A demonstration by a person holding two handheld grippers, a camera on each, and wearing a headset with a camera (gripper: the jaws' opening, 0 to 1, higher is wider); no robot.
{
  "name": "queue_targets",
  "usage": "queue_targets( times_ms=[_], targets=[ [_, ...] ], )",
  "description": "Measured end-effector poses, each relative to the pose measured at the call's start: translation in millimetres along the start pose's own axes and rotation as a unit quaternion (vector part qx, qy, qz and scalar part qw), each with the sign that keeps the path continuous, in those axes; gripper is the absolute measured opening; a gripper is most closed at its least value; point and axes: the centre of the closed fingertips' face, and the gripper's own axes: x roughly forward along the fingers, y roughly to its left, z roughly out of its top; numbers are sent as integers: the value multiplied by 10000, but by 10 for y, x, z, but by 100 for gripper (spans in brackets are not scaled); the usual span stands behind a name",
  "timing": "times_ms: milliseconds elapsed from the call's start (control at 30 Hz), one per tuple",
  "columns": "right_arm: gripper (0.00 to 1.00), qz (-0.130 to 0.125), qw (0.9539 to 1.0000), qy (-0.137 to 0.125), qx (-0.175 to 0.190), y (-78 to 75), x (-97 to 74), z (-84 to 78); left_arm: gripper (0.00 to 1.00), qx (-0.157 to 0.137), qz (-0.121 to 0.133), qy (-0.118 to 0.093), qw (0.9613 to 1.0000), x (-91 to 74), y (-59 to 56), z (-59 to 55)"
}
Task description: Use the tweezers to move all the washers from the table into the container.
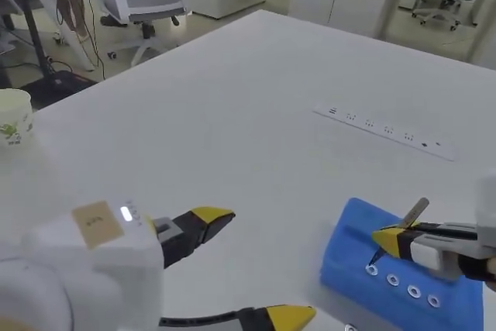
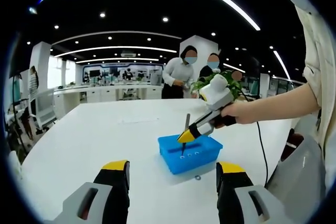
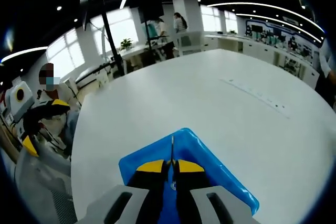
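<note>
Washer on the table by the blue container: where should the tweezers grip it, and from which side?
Probably across its ring, one tip through the hole, coming down from above. The washer lies flat on the table beside the container wall, so the tweezers in the right claw should keep to its open side.
</note>
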Motion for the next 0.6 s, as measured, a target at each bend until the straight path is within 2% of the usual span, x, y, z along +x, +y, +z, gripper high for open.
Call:
queue_targets(
  times_ms=[600],
  targets=[
    [4,56,9978,-666,29,282,-435,353,66,99,-58,-5,9999,-10,-36,1]
  ],
)
